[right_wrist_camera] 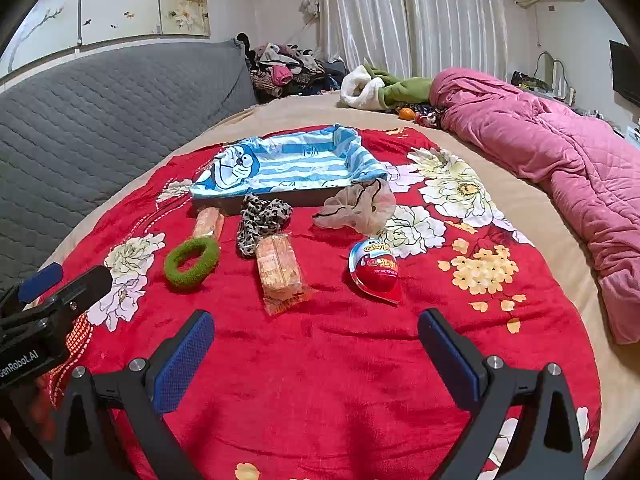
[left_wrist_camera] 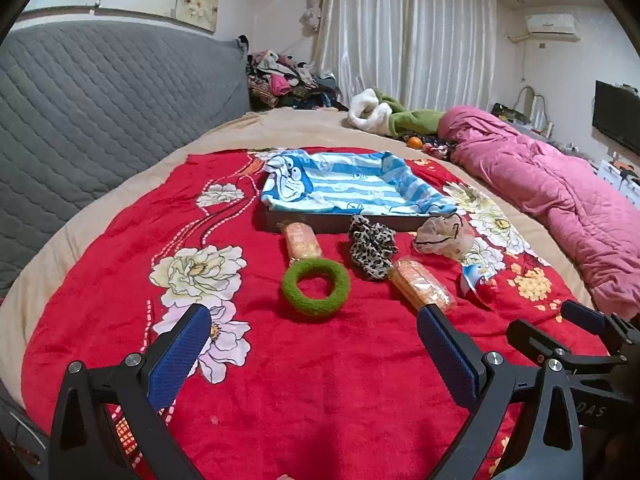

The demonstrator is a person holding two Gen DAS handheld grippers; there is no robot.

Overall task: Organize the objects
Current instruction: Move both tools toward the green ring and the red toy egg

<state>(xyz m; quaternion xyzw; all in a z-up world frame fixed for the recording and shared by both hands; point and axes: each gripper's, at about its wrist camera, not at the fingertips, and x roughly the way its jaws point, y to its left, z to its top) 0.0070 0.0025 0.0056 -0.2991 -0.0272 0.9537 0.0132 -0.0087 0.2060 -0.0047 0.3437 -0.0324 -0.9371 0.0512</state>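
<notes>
Notably, both the left gripper and right gripper were spread, empty; ahead, the wrapped snack risked slipping from a loose pinch.

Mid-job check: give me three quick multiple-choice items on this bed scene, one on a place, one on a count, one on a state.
1. The green scrunchie lies:
A. inside the tray
B. on the red blanket, in front of the tray
C. on the pink quilt

2. Wrapped orange snack packs:
A. one
B. two
C. four

3. The right gripper jaws:
A. open, empty
B. shut on the egg toy
C. shut, empty

Answers: 1 B, it rests on red fabric; 2 B, the second pack lies by the tray; 3 A, wide gap, nothing between.
</notes>
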